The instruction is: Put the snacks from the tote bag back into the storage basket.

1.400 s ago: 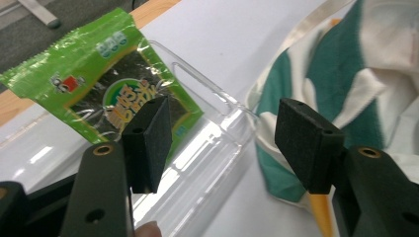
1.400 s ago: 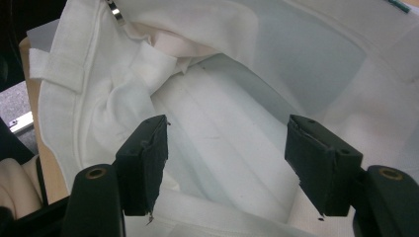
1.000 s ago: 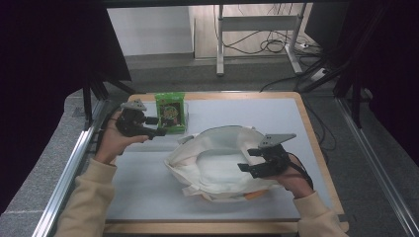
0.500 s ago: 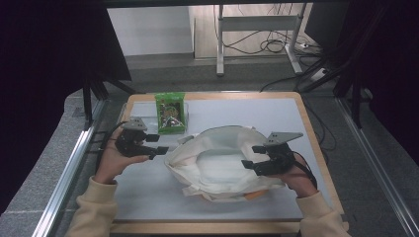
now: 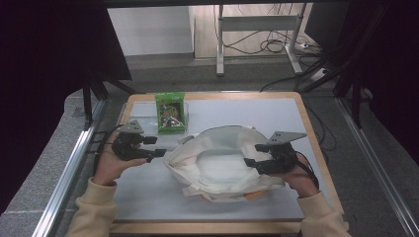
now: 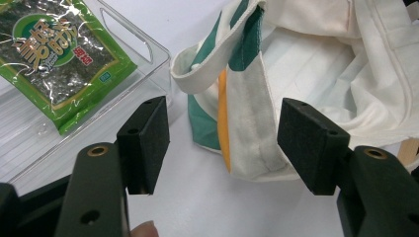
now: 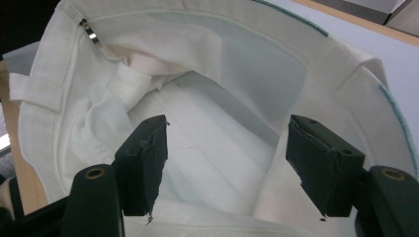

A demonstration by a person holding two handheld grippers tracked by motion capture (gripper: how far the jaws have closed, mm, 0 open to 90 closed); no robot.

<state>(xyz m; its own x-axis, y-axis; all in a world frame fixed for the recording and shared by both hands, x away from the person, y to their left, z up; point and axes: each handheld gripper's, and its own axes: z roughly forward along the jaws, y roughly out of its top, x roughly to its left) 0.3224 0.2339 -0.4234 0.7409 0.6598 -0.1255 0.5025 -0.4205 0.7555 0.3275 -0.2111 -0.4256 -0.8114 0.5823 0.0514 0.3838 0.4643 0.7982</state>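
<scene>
Altogether one bag (image 5: 222, 160), one packet (image 5: 170, 112).

The green snack packet (image 6: 54, 59), lying in the clear tray (image 6: 148, 47) near the far left corner of the worktop (image 5: 257, 106), bears large white Asian characters on a dark oval and a small red label with white characters; neither can be read with certainty; the cloth bag (image 6: 306, 64) carries no legible print.
</scene>
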